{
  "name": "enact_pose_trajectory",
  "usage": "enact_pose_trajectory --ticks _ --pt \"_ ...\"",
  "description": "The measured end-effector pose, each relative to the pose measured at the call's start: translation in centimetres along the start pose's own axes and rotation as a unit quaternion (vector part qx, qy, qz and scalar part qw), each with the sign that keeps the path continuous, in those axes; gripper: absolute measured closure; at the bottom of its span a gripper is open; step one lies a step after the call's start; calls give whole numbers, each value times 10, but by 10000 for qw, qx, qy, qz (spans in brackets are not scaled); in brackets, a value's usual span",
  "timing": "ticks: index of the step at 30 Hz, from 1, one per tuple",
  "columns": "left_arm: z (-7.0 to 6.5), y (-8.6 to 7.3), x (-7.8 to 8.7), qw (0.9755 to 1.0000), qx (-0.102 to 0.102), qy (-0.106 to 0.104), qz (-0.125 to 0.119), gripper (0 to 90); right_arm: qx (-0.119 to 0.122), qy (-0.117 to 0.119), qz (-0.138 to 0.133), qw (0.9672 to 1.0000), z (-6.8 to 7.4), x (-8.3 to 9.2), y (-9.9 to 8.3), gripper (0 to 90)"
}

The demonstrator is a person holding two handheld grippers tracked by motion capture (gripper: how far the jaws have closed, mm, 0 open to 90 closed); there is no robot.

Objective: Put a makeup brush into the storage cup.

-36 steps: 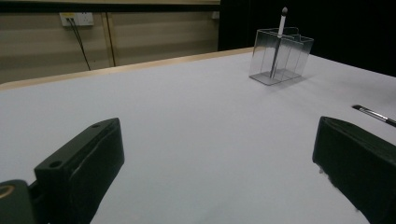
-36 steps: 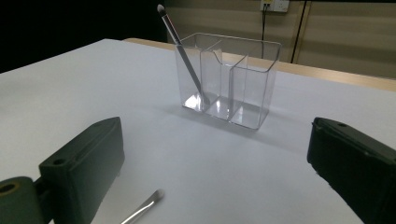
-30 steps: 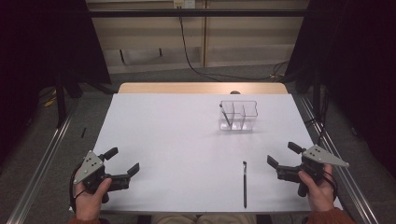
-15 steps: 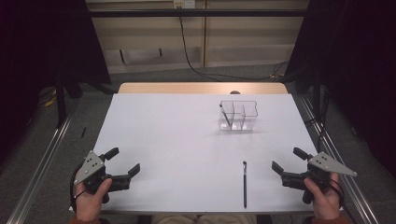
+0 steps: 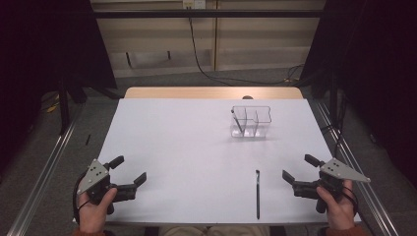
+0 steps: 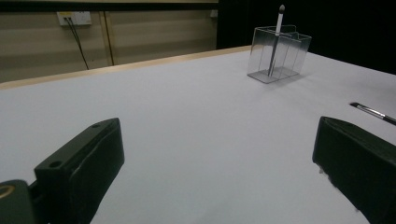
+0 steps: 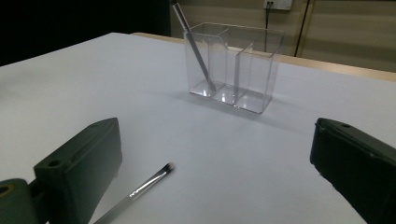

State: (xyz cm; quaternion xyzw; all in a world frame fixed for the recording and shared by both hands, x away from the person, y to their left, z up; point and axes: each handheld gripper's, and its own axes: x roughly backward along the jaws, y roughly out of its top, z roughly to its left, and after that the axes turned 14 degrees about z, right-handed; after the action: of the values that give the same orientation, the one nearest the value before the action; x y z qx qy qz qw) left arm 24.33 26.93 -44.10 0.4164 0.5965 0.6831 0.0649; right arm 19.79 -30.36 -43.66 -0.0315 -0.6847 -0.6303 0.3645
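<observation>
The left tool [image 5: 129, 173] rests at the near left of the tabletop [image 5: 187, 147], jaws wide and empty. The step in hand looks like the approach: a loose brush [image 5: 257, 193] lies flat near the right, just left of the right tool [image 5: 298, 173], also wide and empty. Next, that tool must close across the thin dark handle. Far right, the clear holder [image 5: 251, 121] has 3 compartments, with 1 brush [image 5: 237, 123] leaning in the left one.
</observation>
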Motion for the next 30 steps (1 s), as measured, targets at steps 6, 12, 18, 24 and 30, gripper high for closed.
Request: enact_pose_trajectory --ticks 6,12,18,24,30 --pt "-2 1 -1 10000 -33 19 14 22 68 145 -43 9999 4 -1 6 14" --pt "0 0 0 10000 -6 71 4 22 129 268 -66 9995 11 -6 16 9" --pt "0 0 -1 10000 5 56 23 22 321 407 -53 9986 26 -14 27 19" --pt "0 1 -2 10000 -13 70 49 22 439 626 124 9970 35 -23 40 35" --pt "-1 1 -4 10000 -67 36 60 22 433 722 371 9958 40 -32 48 43"
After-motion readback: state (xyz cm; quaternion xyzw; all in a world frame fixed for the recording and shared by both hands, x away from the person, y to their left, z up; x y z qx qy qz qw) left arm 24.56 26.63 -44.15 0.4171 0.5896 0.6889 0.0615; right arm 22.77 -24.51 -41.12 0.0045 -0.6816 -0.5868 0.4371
